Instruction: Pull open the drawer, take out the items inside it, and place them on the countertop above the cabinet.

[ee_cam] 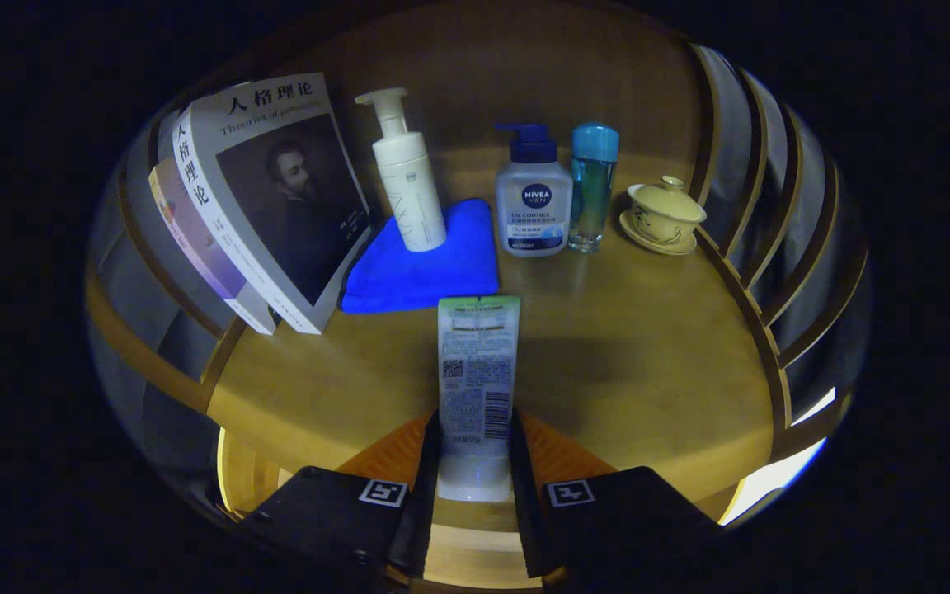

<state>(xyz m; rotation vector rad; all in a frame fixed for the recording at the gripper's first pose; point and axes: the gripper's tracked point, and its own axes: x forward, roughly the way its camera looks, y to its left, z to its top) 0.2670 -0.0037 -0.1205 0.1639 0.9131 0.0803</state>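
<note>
While you are holding the gripper [475, 462] over the wooden countertop [648, 363], its two black fingers [427, 470] are pinching a white squeeze tube [477, 388] from either side, one finger pressing on each edge of the tube's lower end. That tube is standing up between the fingers with its printed back facing you and its flat crimped end pointing away, toward the things farther along the countertop.

Just beyond the tube's far end, a folded blue cloth [434, 268] is lying flat, and a white pump bottle [406, 177] is standing upright on the cloth's back edge. Beside the cloth, on your left, two books [277, 198] are leaning at a tilt, one behind the other, against the slatted wooden side of the unit.

On your right of the cloth, a clear pump bottle with a dark blue head [533, 202] is standing just beside a slim blue bottle [591, 186]; the two are close together, though whether they are touching is hard to tell. Farther right, near the curved wooden slats [759, 190], a small lidded yellow cup [663, 213] is sitting on its saucer
</note>
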